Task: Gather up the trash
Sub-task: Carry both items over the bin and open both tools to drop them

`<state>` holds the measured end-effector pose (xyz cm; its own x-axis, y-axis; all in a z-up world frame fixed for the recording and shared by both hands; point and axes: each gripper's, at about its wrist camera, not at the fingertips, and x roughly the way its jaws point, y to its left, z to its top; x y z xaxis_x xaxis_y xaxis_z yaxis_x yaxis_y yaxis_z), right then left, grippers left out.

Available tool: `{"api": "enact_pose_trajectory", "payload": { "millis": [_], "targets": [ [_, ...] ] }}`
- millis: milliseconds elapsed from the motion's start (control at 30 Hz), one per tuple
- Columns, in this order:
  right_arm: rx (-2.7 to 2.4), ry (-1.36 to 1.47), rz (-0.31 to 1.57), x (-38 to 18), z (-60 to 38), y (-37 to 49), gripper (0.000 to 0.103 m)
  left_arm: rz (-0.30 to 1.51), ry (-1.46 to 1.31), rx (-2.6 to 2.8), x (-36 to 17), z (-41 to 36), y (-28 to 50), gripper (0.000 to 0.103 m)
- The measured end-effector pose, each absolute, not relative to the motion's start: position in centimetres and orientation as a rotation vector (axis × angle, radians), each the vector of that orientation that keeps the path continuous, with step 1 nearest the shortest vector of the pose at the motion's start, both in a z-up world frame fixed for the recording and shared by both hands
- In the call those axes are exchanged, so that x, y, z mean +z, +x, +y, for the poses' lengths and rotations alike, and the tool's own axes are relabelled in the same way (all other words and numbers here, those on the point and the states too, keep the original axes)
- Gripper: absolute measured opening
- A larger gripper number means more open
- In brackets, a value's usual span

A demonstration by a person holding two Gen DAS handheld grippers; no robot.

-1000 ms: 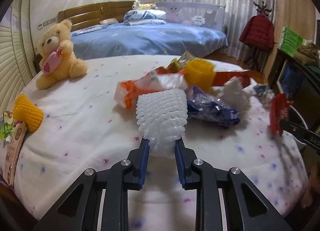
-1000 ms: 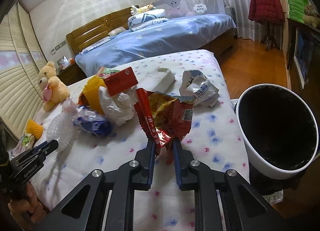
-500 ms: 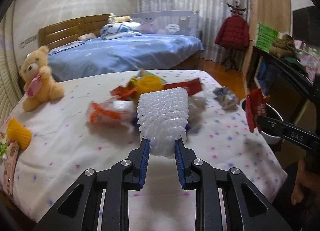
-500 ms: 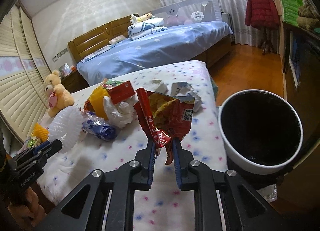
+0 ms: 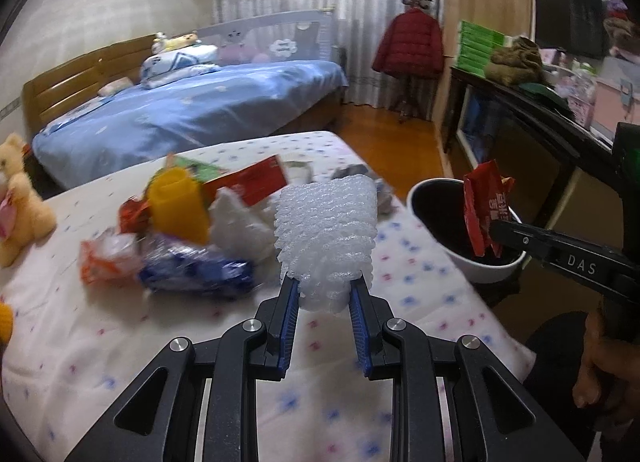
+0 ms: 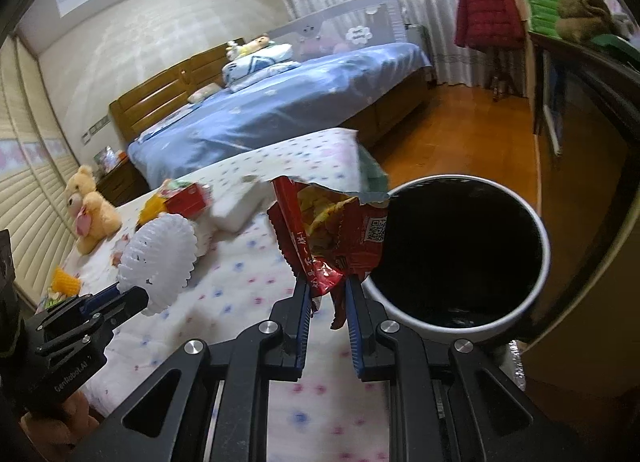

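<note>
1. The right tool [image 6: 327, 294] is clamping a torn red snack wrapper [image 6: 332, 234], and compared with a second ago it is sitting much closer to the white bin [image 6: 536, 282]; the wrapper's edge is now overlapping the bin's dark opening, where earlier it was hanging over the bed.
2. The left tool [image 5: 323, 294] is gripping a white foam fruit net [image 5: 326, 229] by its lower end, jaws pressed in on both sides. It is also swinging toward the bin: the bin [image 5: 500, 274] is now showing at the right of the left view, where a second ago it was absent.
3. The remaining trash pile [image 5: 192, 238], made up of the yellow foam sleeve, a red packet, a blue wrapper and crumpled white paper, is lying on the flowered bedspread [image 5: 412, 274], left of the net.
4. Judging from this, both pieces are nearing the drop: the wrapper looks ready for release first, the net next, and the pile is awaiting further trips.
</note>
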<state>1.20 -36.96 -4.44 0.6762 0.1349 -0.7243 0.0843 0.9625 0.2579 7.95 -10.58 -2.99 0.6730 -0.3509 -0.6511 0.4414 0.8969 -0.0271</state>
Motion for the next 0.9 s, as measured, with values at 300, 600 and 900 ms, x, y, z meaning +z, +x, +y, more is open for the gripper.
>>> {"api": "enact_pose_trajectory", "payload": {
  "millis": [300, 600, 900],
  "targets": [
    [-0.042, 0.322, 0.842, -5.0, -40.8, 1.3, 0.017, 0.724, 0.159, -0.515, -3.5, -14.0, 10.6, 0.024],
    [-0.078, 0.336, 0.862, -5.6, -43.3, 2.1, 0.017, 0.748, 0.187, -0.579, -3.9, -17.9, 13.2, 0.024],
    [-0.094, 0.347, 0.888, -6.4, -45.2, 3.0, 0.017, 0.762, 0.210, -0.611, -4.3, -21.6, 15.5, 0.024]
  ]
}}
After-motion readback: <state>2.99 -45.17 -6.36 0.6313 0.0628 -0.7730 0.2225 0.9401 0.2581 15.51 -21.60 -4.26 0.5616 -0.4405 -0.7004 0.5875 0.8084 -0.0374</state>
